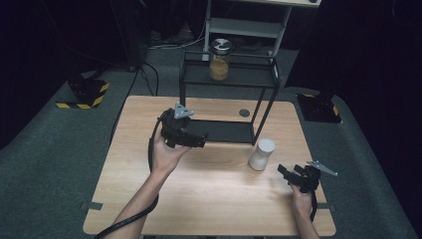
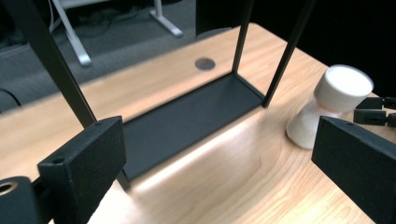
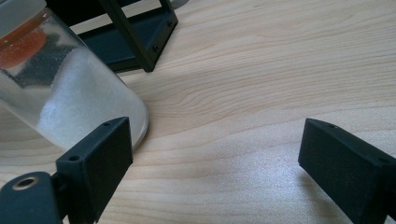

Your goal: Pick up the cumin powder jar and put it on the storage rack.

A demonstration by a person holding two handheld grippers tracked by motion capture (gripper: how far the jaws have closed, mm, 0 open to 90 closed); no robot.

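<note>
While tools gape, jar (image 1: pixel 262 154) near rack (image 1: pixel 226 132) corner

Left tool (image 1: pixel 199 140) raised, jaws wide apart — right tool (image 1: pixel 284 172) low, jaws spread, empty.

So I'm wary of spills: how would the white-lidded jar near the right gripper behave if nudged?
The jar stands upright and tall on a narrow base, so it probably tips. Its clear round wall looks smooth, likely slippery, and would roll once down.

No readable text, label, brand or number on anything in these views.
</note>
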